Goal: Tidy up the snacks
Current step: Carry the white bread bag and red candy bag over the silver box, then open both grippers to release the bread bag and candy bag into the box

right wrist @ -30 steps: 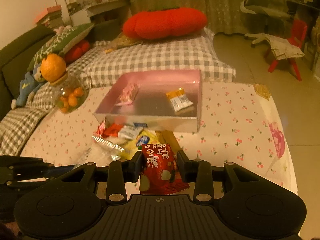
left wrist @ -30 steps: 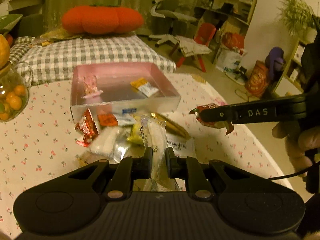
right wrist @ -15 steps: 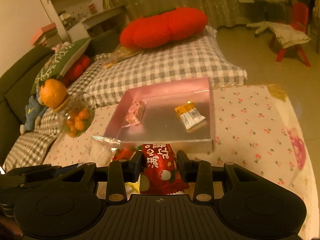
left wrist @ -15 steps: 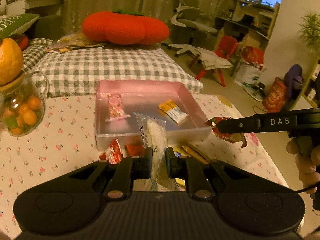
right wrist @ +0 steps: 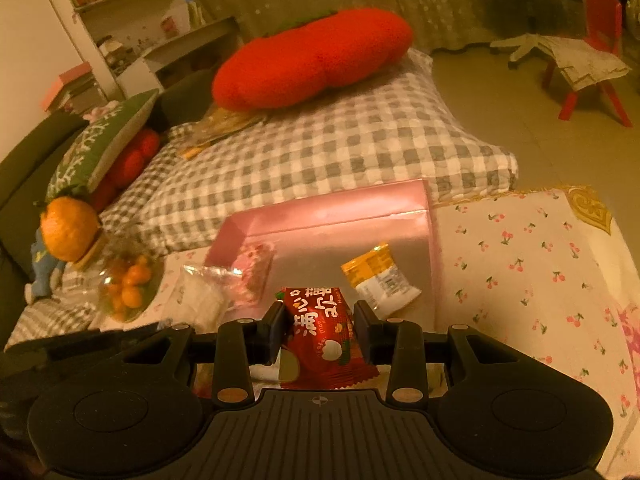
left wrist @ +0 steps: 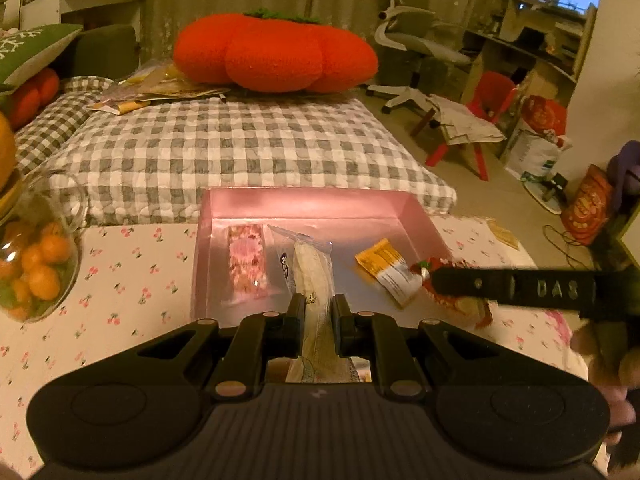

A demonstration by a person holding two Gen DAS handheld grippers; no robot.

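Clenching a crinkly clear packet (left wrist: 312,276) in our left gripper (left wrist: 316,312) and a glossy red packet (right wrist: 324,336) in our right gripper (right wrist: 320,320), we hovered above the shallow pink box (left wrist: 304,204).

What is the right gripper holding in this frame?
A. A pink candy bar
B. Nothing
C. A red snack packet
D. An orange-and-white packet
C: the right gripper is shut on the red snack packet, while the orange-and-white packet lies loose in the pink box.
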